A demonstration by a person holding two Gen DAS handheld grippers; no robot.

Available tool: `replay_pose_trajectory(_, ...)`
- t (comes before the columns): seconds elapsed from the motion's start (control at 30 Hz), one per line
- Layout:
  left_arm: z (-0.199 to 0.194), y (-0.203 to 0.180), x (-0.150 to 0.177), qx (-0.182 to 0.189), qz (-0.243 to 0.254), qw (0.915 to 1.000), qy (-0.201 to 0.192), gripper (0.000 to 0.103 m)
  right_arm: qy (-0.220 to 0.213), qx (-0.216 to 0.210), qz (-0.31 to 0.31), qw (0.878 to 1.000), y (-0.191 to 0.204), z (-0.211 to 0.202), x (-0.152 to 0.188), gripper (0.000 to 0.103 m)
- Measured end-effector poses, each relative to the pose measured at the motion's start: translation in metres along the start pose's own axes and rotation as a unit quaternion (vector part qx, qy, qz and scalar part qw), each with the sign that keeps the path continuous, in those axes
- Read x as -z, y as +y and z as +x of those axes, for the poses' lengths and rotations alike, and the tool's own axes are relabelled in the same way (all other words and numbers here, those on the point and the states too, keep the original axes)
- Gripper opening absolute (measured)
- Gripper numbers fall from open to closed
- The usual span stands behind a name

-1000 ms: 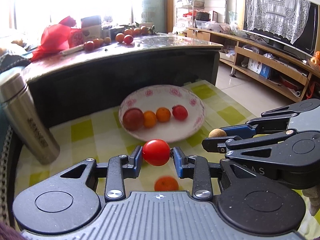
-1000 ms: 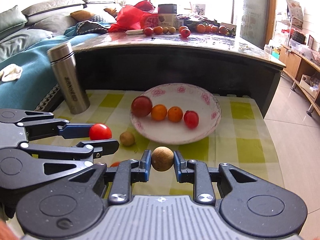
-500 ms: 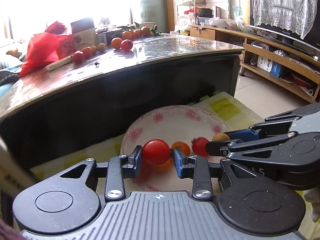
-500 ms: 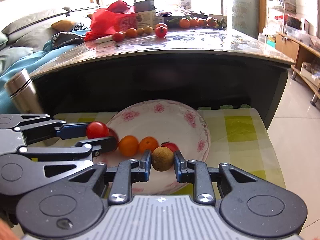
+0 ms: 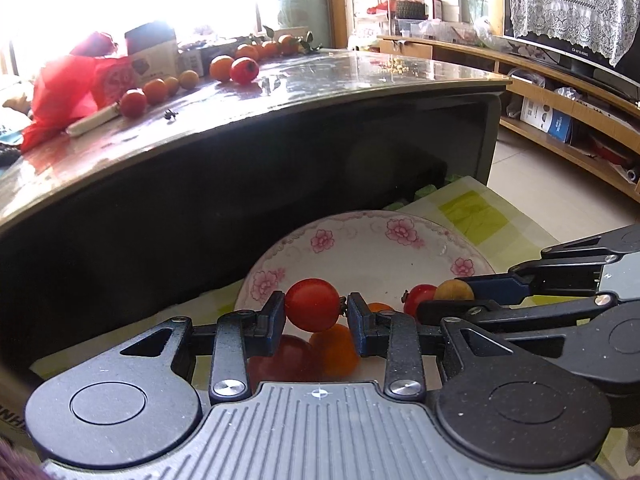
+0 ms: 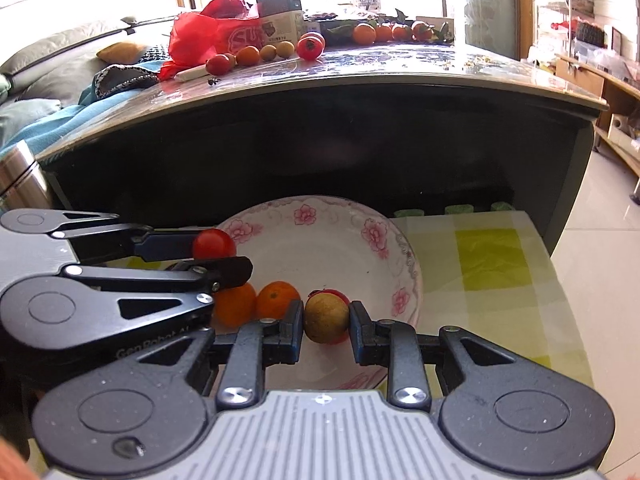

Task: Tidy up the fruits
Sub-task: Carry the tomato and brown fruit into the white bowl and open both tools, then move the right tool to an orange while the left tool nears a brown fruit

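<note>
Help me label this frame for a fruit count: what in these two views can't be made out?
- Fruits in the floral bowl: the left hand-held gripper with its red tomato and the right hand-held gripper with its brown fruit cover several, so no count.
- Steel flask: cut off by the right view's left edge.
- Box on the glass tabletop: lettering too small.
</note>
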State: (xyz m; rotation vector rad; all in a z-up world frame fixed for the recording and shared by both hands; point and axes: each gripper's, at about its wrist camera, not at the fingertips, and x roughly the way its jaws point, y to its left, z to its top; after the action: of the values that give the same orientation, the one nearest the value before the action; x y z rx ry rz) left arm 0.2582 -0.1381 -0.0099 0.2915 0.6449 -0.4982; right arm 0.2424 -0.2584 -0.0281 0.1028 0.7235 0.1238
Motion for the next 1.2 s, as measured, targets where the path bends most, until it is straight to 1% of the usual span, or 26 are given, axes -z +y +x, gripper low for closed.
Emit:
replay_pose_trajectory(0.13, 0.004, 0.000, -0.001, -0.001, 0.001, 1.0000, 0.000, 0.043, -0.001, 0.005, -0.004, 1.000, -0.001, 0.001, 0.000, 0.032)
replay_pose_trajectory(0.3, 0.004, 0.002, -0.003, -0.006, 0.000, 1.0000, -0.001, 0.045, -0.001, 0.000, 0.002, 1.000, -0.002, 0.001, -0.001, 0.032)
replay_pose_trajectory(0.4, 0.002, 0.005, -0.003, -0.010, -0.004, 0.9999, -0.003, 0.047, -0.002, 0.000, 0.002, 1.000, -0.002, 0.000, 0.000, 0.033)
replay_pose_trajectory(0.53, -0.008, 0.010, -0.004, -0.009, -0.015, 0.9997, -0.015, 0.049, -0.006, -0.001, 0.000, 1.000, 0.000, -0.003, 0.000, 0.037)
replay_pose_trajectory(0.73, -0.033, 0.020, -0.002, -0.006, -0.026, 0.9993, -0.027, 0.051, -0.019, -0.001, 0.004, 1.000, 0.005, -0.015, -0.002, 0.038)
replay_pose_trajectory(0.83, -0.051, 0.026, 0.006, -0.003, -0.038, 0.9989, -0.027, 0.051, -0.019, -0.005, 0.004, 1.000, 0.010, -0.024, -0.003, 0.038)
replay_pose_trajectory(0.97, -0.074, 0.031, 0.025, 0.002, -0.047, 0.9987, -0.020, 0.053, -0.018, -0.013, -0.006, 1.000, 0.023, -0.039, 0.001, 0.038)
replay_pose_trajectory(1.2, -0.112, 0.038, 0.066, 0.009, -0.075, 0.9972, 0.004, 0.054, 0.002, -0.023, -0.035, 0.999, 0.050, -0.070, 0.022, 0.040)
